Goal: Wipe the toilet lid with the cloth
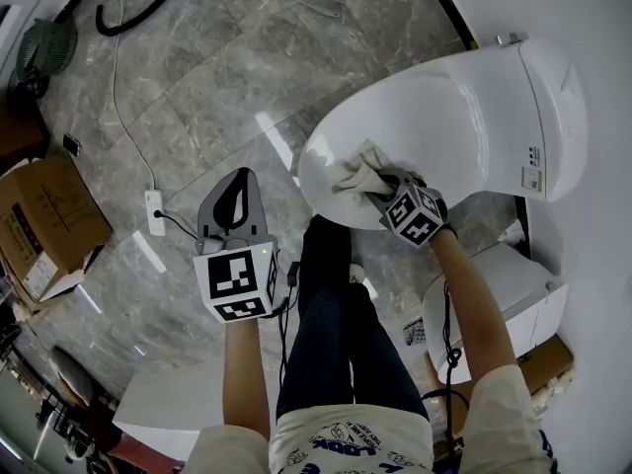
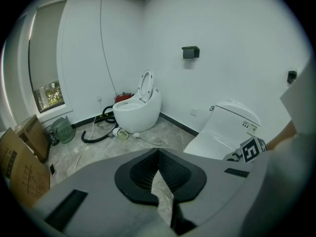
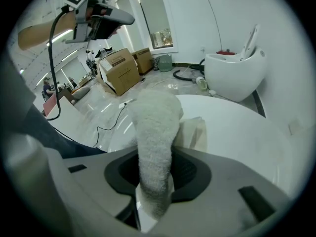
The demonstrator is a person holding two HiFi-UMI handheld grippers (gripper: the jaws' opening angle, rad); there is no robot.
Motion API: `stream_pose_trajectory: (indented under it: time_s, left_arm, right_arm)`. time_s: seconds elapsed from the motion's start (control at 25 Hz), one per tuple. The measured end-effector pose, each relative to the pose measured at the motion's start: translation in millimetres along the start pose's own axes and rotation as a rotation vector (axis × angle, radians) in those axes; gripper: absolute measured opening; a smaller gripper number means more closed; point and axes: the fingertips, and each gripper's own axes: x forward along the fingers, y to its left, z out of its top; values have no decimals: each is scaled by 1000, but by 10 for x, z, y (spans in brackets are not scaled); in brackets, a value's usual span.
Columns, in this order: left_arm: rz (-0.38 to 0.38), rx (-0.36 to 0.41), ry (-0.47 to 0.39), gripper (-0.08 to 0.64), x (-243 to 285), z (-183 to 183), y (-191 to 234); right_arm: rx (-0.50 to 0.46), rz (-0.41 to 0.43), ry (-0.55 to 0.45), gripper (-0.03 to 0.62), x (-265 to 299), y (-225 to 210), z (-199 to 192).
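Note:
The white toilet lid [image 1: 444, 117] lies closed on the toilet at the right of the head view. A pale cloth [image 1: 360, 174] rests on the lid's near left part, and my right gripper [image 1: 380, 186] is shut on it. In the right gripper view the cloth [image 3: 155, 142] rises thick between the jaws, draped over the lid [image 3: 237, 132]. My left gripper [image 1: 235, 203] hangs over the grey floor, left of the toilet, away from the lid. Its jaws in the left gripper view [image 2: 159, 181] stand close together with nothing between them.
A second egg-shaped toilet [image 2: 137, 107] with its lid up stands by the far wall, with a black hose [image 2: 96, 132] beside it. Cardboard boxes [image 1: 44, 220] sit at the left, and a power strip with its cable [image 1: 155, 212] lies on the floor. My legs [image 1: 331, 304] stand before the toilet.

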Motion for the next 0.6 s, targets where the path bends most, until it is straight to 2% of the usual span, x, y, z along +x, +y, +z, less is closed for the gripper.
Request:
stream_pose_trajectory:
  time_s: [0.6]
  left_arm:
    - [-31, 29, 4, 3, 50, 11, -145]
  right_arm:
    - [350, -222, -35, 117, -599, -1090, -595]
